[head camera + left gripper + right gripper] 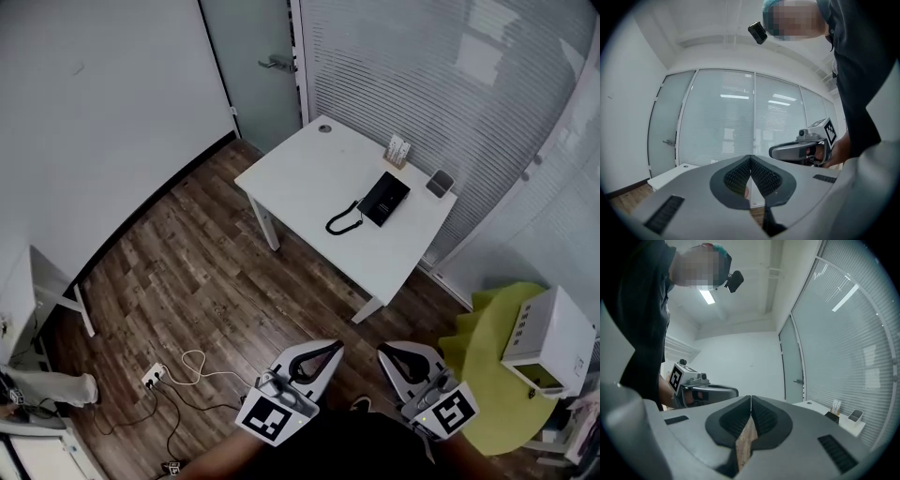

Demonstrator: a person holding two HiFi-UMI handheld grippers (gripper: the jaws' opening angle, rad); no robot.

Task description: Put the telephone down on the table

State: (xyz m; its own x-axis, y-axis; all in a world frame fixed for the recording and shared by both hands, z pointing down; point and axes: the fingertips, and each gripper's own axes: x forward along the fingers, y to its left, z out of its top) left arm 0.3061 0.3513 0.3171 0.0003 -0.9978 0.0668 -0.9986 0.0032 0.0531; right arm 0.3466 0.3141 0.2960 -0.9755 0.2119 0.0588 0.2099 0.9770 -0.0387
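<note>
Low in the frame, side by side: left gripper (334, 348) and right gripper (385, 352), both clenched tight on nothing, tips aimed up-frame. Well apart, straight above at centre right: phone (385, 198), flat on the white table (300, 173), long axis slanting from lower left to upper right, cord (343, 222) curled off its lower-left end. By the look of it, marginally nearer the right gripper.

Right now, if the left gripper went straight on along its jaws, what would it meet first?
Nothing near. The left gripper, jaws shut, aims toward the white table and the glass wall behind it; which comes first is unclear.
</note>
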